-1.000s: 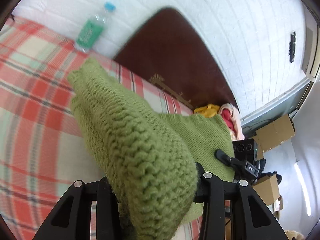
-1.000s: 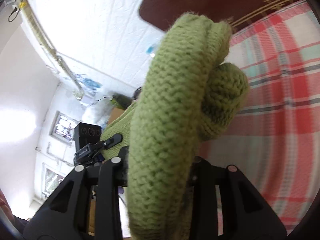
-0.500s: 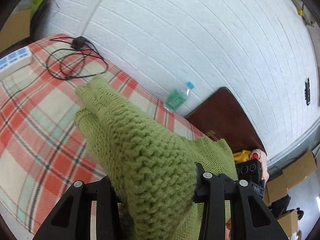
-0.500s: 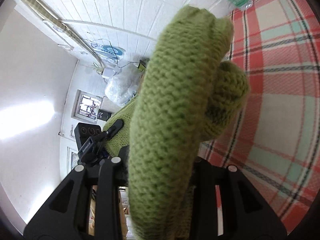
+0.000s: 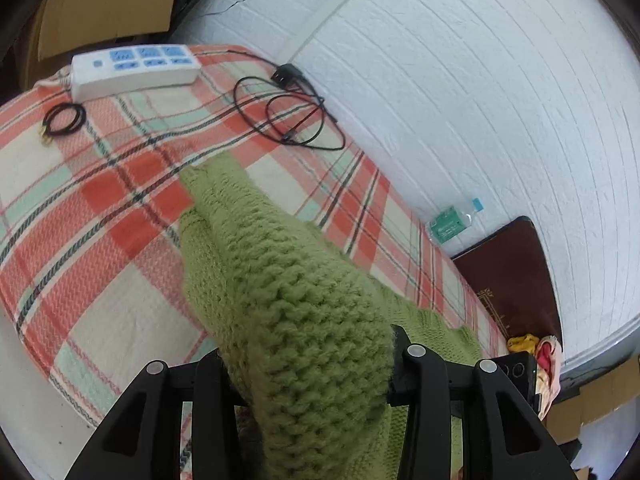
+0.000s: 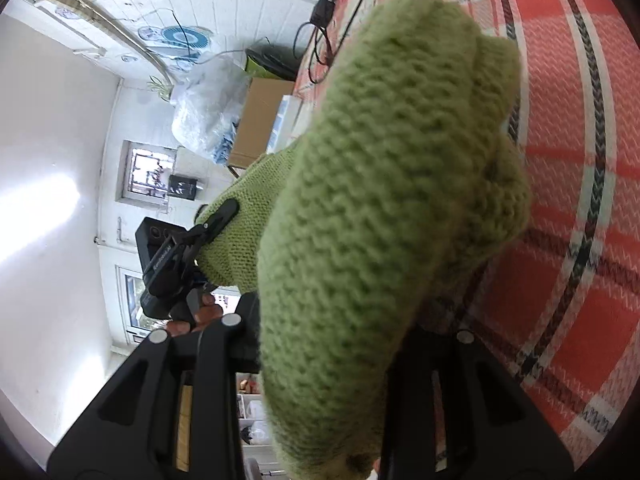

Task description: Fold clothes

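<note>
A thick green knitted sweater (image 5: 288,300) fills both wrist views. My left gripper (image 5: 312,380) is shut on a bunched part of it, which stretches forward over the red, white and mint plaid blanket (image 5: 100,208). My right gripper (image 6: 320,360) is shut on another bunched fold of the sweater (image 6: 380,200), held above the blanket (image 6: 580,240). In the right wrist view the left gripper (image 6: 224,216) shows at left, clamped on the sweater's edge, a hand behind it.
On the blanket lie a white power strip (image 5: 132,68), a black charger with looped cable (image 5: 292,116) and a small coiled cable (image 5: 64,120). A water bottle (image 5: 452,222) and dark headboard (image 5: 508,276) stand by the white brick wall. Cardboard boxes (image 5: 100,8) stand beyond the bed.
Both grippers have swung with the sweater toward the end of the bed with the power strip and cables. The bottle and headboard have slid to the far right. Both grips are unchanged.
</note>
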`<state>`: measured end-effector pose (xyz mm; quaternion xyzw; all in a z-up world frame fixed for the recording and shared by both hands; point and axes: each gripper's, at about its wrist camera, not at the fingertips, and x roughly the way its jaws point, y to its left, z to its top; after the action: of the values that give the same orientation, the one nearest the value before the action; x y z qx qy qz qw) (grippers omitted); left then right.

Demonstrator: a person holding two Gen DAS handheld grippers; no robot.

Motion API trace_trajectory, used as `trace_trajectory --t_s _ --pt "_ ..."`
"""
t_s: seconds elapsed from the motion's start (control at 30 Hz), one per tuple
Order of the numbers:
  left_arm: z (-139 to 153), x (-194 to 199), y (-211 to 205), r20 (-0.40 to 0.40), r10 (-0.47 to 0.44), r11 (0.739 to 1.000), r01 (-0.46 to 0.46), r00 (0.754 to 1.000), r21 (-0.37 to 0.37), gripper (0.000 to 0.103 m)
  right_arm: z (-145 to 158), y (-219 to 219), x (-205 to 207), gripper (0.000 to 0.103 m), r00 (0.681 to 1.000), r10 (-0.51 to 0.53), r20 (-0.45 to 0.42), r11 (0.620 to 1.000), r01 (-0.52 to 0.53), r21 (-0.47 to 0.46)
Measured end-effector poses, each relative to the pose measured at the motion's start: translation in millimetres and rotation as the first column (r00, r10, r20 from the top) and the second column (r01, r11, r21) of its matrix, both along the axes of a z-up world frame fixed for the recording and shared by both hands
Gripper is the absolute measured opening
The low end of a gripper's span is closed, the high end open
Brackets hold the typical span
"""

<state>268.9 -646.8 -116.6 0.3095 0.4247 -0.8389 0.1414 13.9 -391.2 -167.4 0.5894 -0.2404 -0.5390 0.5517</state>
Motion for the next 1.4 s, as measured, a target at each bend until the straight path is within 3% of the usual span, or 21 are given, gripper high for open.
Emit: trace_trajectory --t_s 0.2,0.3,0.4,0.57,0.67,0.73,0.83,0.9,1.0,1.1,1.27,1.4 --pt "-36 19 -6 0.019 0.04 0.999 -0.04 0.999 0.021 0.056 -24 20 -7 0.039 1.0 -0.023 0.021 0.996 0.021 0.082" --pt "-41 21 -2 0.093 0.066 0.997 -0.062 0.994 -0.047 0.069 -21 22 -12 0.04 1.0 -0.017 -0.001 0.996 0.017 0.092" --pt "-31 26 8 0.119 0.113 0.985 -0.095 0.986 -0.144 0.07 -13 24 -14 0.048 0.998 0.009 -0.061 0.992 -0.001 0.125" --pt "8 40 36 0.098 0.23 0.922 -0.185 0.968 -0.34 0.07 12 30 -10 0.054 0.973 0.058 -0.225 0.986 -0.02 0.167" --pt "39 57 51 0.007 0.255 0.888 -0.232 0.967 -0.397 0.07 27 34 0 0.054 0.937 0.083 -0.339 0.978 -0.013 0.206" --pt "58 63 66 -0.047 0.192 0.885 -0.193 0.98 -0.424 0.071 38 50 13 0.054 0.903 0.089 -0.419 0.977 0.003 0.214" --pt "65 54 89 -0.051 0.059 0.876 -0.076 0.997 -0.476 0.079 65 62 30 0.054 0.834 0.083 -0.545 0.986 0.009 0.165" --pt "50 40 94 -0.023 0.0 0.886 -0.011 1.0 -0.464 0.079 74 60 42 0.054 0.789 0.1 -0.607 0.99 -0.018 0.14" --pt "13 21 90 0.03 -0.015 0.92 0.026 0.999 -0.392 0.079 80 47 59 0.054 0.722 0.139 -0.677 0.989 -0.07 0.128" --pt "-20 13 85 0.069 0.004 0.937 0.02 0.998 -0.35 0.079 70 17 71 0.054 0.684 0.207 -0.699 0.977 -0.105 0.186" --pt "-29 19 85 0.039 0.016 0.942 -0.002 0.999 -0.336 0.079 26 9 78 0.054 0.676 0.296 -0.675 0.948 -0.118 0.297" --pt "-24 20 94 0.044 0.025 0.938 -0.009 0.999 -0.347 0.08 22 13 84 0.054 0.66 0.29 -0.693 0.95 -0.107 0.295"
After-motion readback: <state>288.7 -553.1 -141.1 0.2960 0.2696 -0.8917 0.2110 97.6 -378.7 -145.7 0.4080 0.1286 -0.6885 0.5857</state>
